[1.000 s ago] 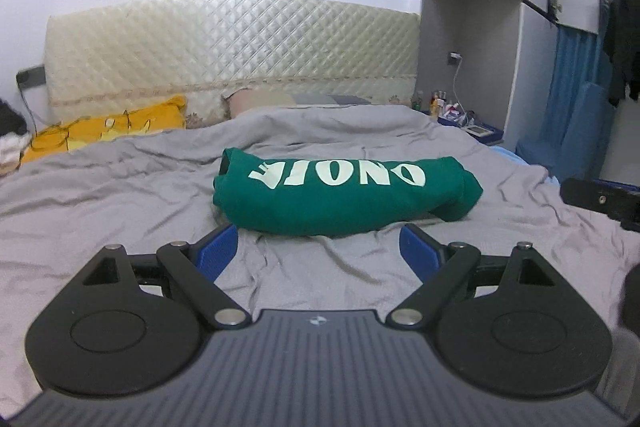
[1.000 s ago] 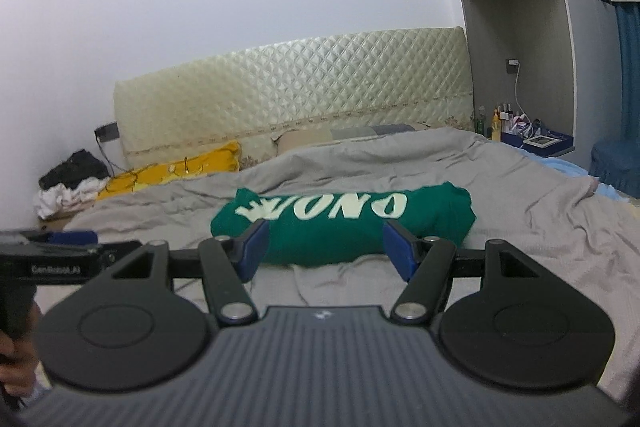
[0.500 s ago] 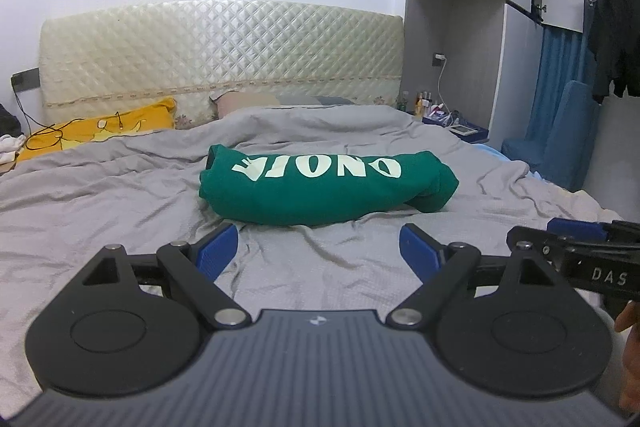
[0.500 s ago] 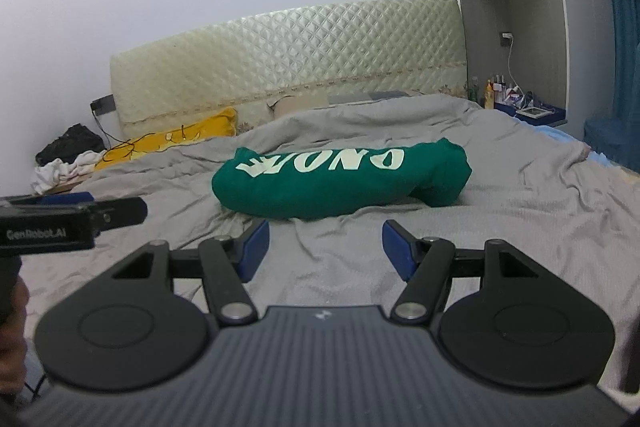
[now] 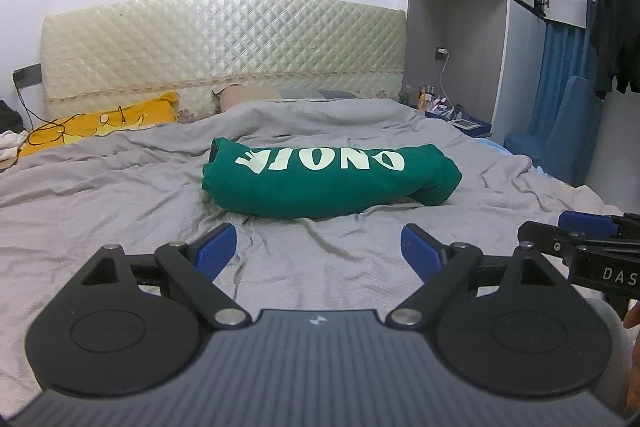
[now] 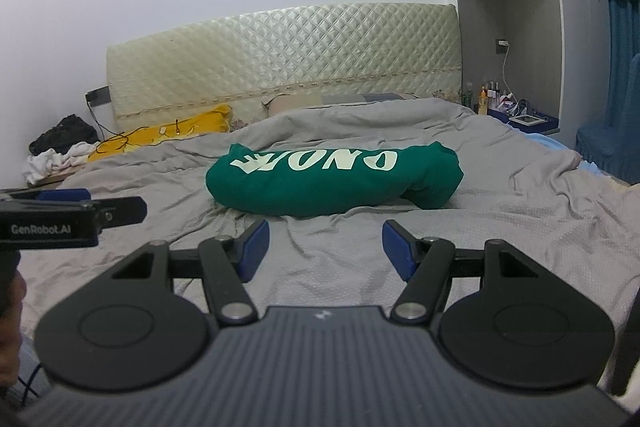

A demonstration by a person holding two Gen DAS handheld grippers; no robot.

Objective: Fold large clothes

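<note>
Green sweatshirt lies as a folded bundle mid-bed on the grey sheet. Left gripper and right gripper hover short of it — jaws apart, empty. Fold looks finished; next I'd back off.

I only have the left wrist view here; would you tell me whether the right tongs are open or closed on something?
Observer: The right tongs stand open, with only the grey blanket showing between them.
Operator: Thank you. Do they touch the green sweatshirt?
Observer: No, the green sweatshirt lies on the blanket beyond their tips, apart from both.
</note>
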